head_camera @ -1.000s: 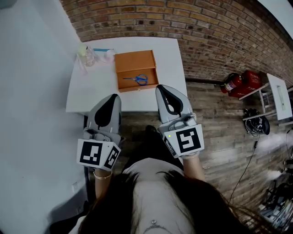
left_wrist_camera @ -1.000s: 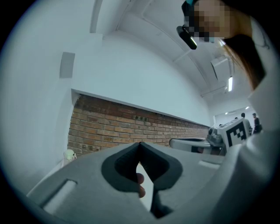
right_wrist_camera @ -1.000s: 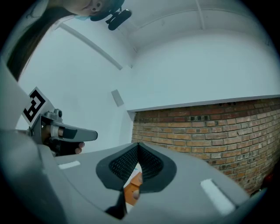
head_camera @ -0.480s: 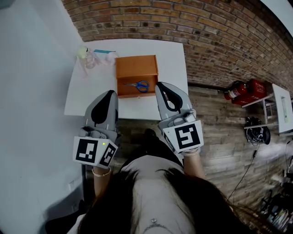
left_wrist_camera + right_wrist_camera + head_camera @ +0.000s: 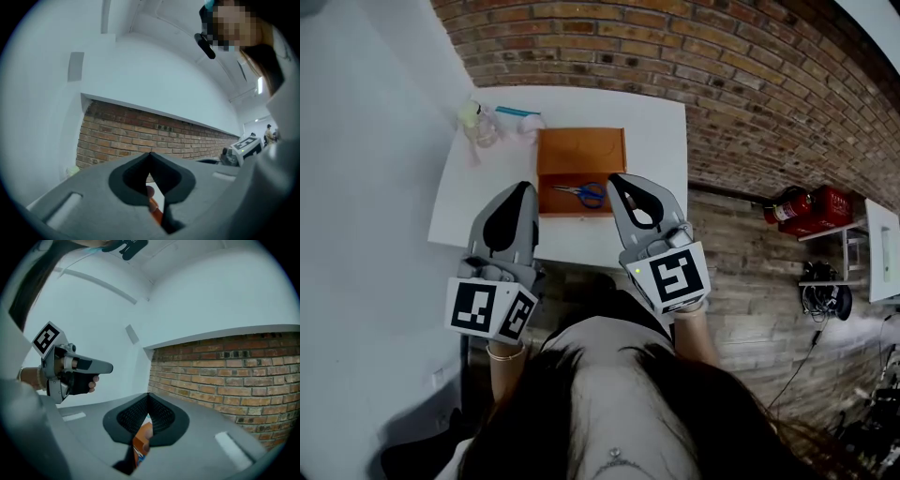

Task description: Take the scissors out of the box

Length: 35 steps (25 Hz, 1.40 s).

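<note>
white table (image 5: 656, 141) bears an open orange box (image 5: 581, 150).

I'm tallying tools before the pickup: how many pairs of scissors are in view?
1: blue-handled scissors lie in the open wooden box on the white table. The right hand-held gripper hides the box's corner.

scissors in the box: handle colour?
Blue handles on the scissors, lying in the orange-brown box. The head view shows them best.

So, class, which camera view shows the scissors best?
The head view: the scissors lie whole, blue-handled, in the open orange box. The left gripper view shows only an orange sliver of box, no scissors; the right gripper view shows orange with a blue speck, perhaps a handle.
</note>
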Tool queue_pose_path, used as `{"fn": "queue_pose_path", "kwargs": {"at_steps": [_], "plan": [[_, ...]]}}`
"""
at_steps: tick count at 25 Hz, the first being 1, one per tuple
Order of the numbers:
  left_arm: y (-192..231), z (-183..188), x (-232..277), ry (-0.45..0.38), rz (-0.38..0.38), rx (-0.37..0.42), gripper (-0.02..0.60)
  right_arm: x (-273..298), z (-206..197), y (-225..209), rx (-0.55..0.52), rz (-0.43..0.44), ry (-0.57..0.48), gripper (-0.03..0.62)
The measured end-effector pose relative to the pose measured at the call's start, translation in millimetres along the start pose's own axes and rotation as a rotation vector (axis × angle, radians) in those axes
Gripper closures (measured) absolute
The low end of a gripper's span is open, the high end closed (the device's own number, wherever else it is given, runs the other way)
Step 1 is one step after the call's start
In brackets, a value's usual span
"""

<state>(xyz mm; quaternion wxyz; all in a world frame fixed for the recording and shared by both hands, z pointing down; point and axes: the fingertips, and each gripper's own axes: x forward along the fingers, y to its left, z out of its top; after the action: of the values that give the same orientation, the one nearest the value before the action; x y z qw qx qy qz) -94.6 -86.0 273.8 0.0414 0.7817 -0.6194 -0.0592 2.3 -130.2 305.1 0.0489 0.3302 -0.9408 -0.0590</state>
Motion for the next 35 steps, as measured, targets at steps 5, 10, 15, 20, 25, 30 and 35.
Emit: {"fn": "queue_pose_path", "kwargs": {"at_steps": [5,10,15,20,25,30,35], "plan": [[3.7,0.9,19.4,0.001,0.023,0.003,0.580,16.2,-10.6,-13.9,0.001,0.046,0.032,0.589],[9.0,-0.2,30.8,0.004,0.066,0.003,0.580,29.6,-21.3,-21.4,-0.009,0.105,0.055,0.589],[11.9,-1.5,36.1,0.015,0.105,0.010,0.580,39.2,-35.8,-28.7,0.015,0.140,0.083,0.589],[21.2,-2.2,34.0,0.022,0.130,0.004,0.580,49.9,-49.0,-25.6,0.028,0.167,0.113,0.589],[27.8,2.2,41.7,0.011,0.111,0.009,0.581,56.2,-59.3,-26.3,0.019,0.169,0.148,0.582],[35.2,6.5,55.5,0.001,0.071,0.016,0.580,63.3,-72.4,-31.0,0.011,0.162,0.182,0.580],[45.6,9.7,69.8,0.000,0.041,0.015,0.580,72.7,-86.4,-30.4,0.000,0.180,0.231,0.576]]}}
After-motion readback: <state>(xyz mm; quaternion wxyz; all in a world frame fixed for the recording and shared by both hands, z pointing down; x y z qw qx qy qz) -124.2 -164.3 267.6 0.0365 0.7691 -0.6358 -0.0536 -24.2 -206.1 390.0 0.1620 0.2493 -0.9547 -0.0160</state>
